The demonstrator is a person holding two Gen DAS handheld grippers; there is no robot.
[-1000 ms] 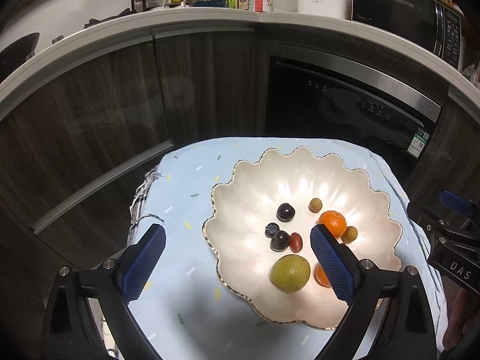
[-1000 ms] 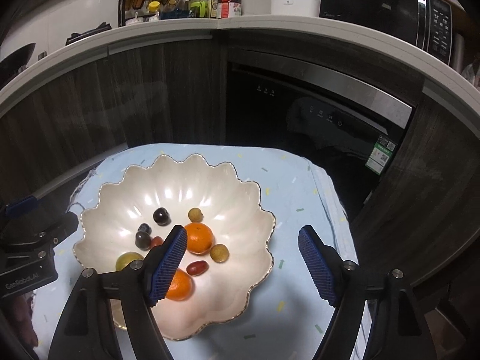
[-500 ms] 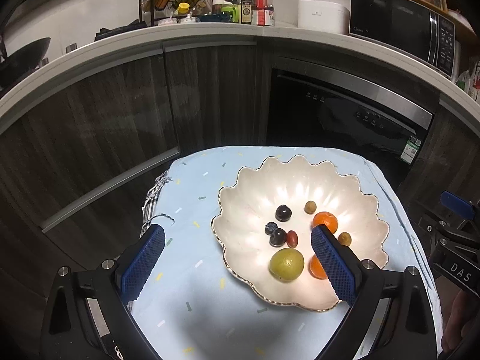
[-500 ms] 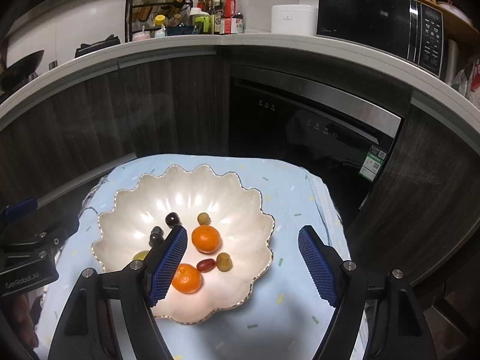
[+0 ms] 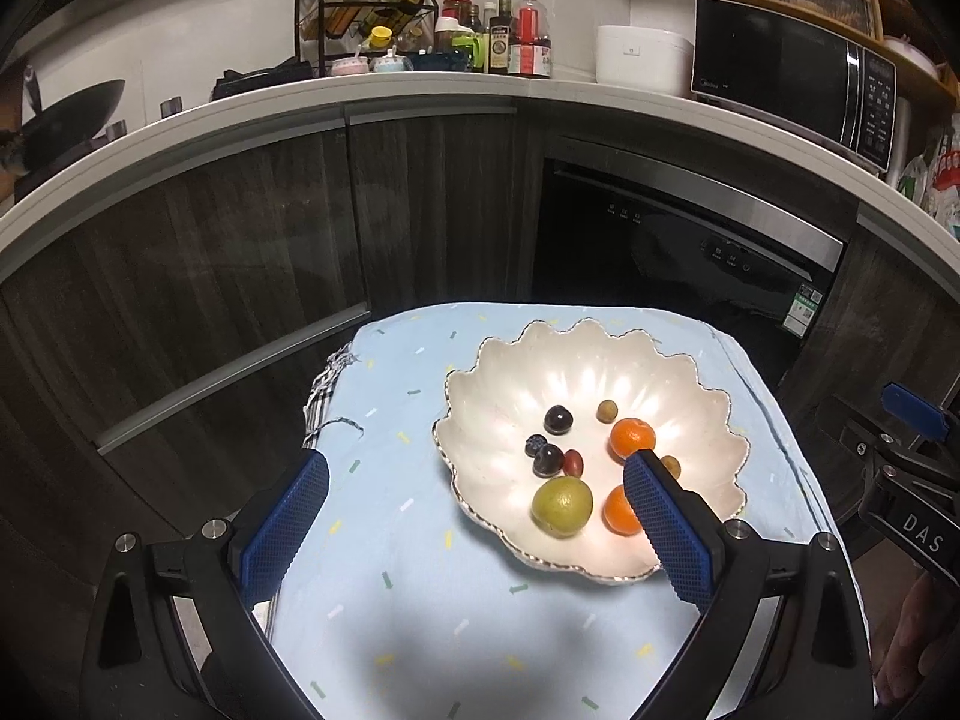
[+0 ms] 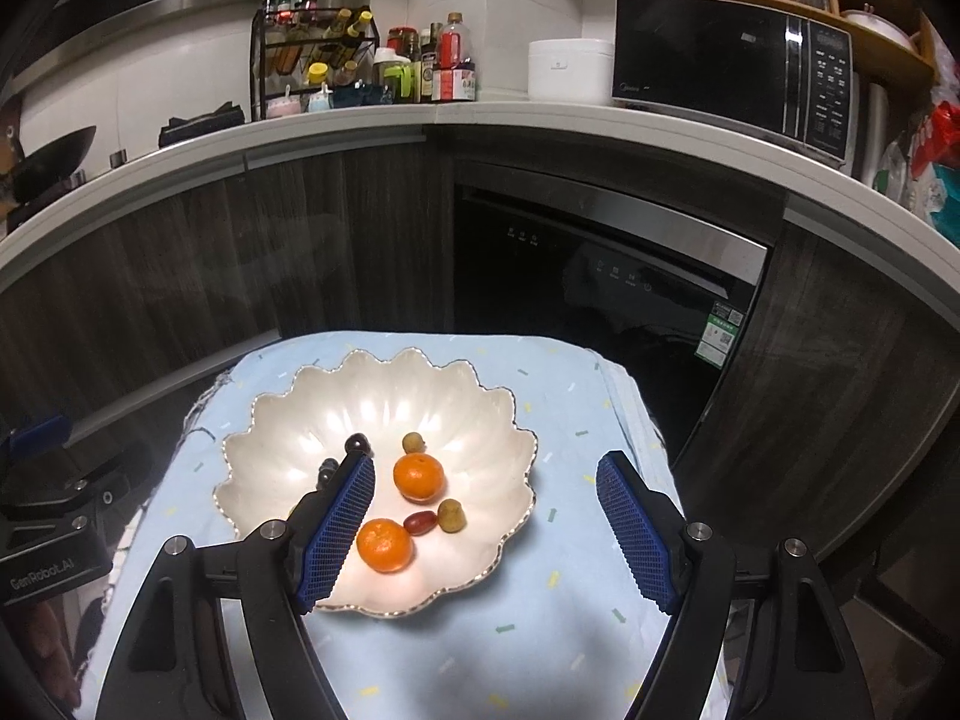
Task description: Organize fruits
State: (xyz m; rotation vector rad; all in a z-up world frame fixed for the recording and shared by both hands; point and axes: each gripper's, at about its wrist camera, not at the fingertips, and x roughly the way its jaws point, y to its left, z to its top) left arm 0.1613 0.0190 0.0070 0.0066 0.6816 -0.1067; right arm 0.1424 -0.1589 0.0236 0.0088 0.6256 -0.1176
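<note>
over the last second both of my grippers had pulled back and up from the table, so the scalloped bowl (image 5: 591, 390) looked smaller and sat further out ahead than it had a moment before. nothing in it had shifted. the left gripper (image 5: 474, 519) was spread wide and empty, its right pad hanging in front of the bowl's right half, and the right gripper (image 6: 486, 531) was likewise released and holding nothing, its left pad over the bowl's left side. i read that as the sorting being finished, or close to it, since no fruit lay loose on the cloth and both tools were clear.

all the fruit was inside the bowl: the green fruit (image 5: 562, 506) near the front rim, one orange (image 6: 384, 545) just right of it and a second orange (image 6: 419, 477) further back, a dark plum (image 5: 557, 420) toward the far left, another dark plum (image 5: 548, 459) with a small blue-black berry (image 5: 534, 444) touching it, a red grape (image 6: 419, 521), and two small olive-coloured fruits (image 6: 451, 515) apart from each other.

the bowl rested on a pale blue cloth (image 5: 408, 588) with coloured flecks, draped over a small table. beyond it stood dark wood cabinets (image 5: 180, 300), a built-in appliance with a black door (image 6: 606, 276), and a white counter carrying a bottle rack (image 5: 366, 18), a white cooker (image 6: 570, 69) and a microwave (image 6: 732, 66).
</note>
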